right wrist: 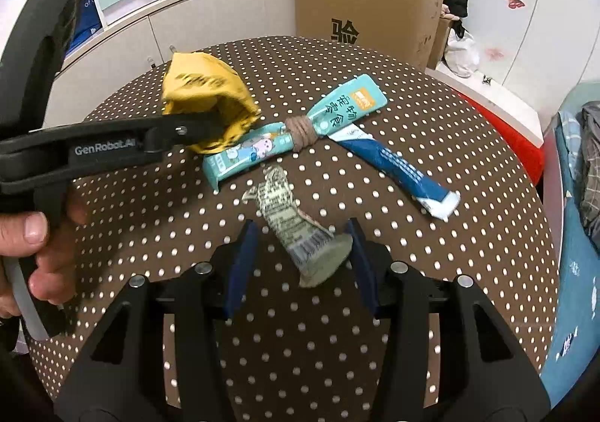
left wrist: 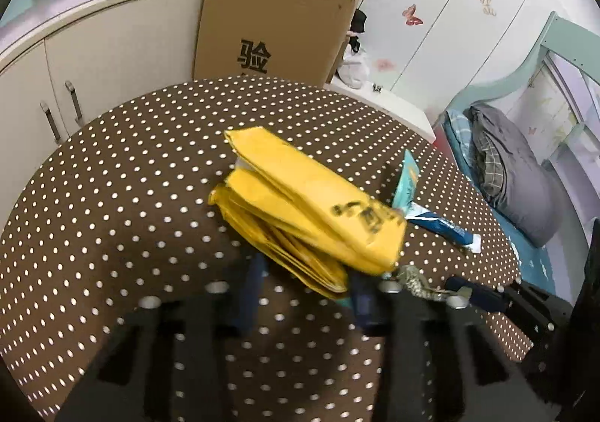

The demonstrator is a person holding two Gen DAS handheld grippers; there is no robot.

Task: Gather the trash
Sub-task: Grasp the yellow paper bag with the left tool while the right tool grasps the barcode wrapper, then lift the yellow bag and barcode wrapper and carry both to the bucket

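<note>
Left tool [left wrist: 307, 294]: jaws narrowed on the folded yellow bag [left wrist: 311, 204], gripping its near end; the bag extends ahead of the tool over the dotted table [left wrist: 112, 197].

Right tool [right wrist: 300, 257]: jaws partly apart, the crumpled printed wrapper [right wrist: 296, 231] between them, touching the right pad; grip unconfirmed.

The teal knotted wrapper [right wrist: 300, 137] and blue sachet [right wrist: 397, 167] lie ahead of the right tool.

"GenRobot.AI" in pale letters on the left gripper [right wrist: 215, 126] arm; the character "验" in black on the cardboard box [right wrist: 367, 2]; Chinese print, partly legible, on the teal wrapper [right wrist: 348, 103].
</note>
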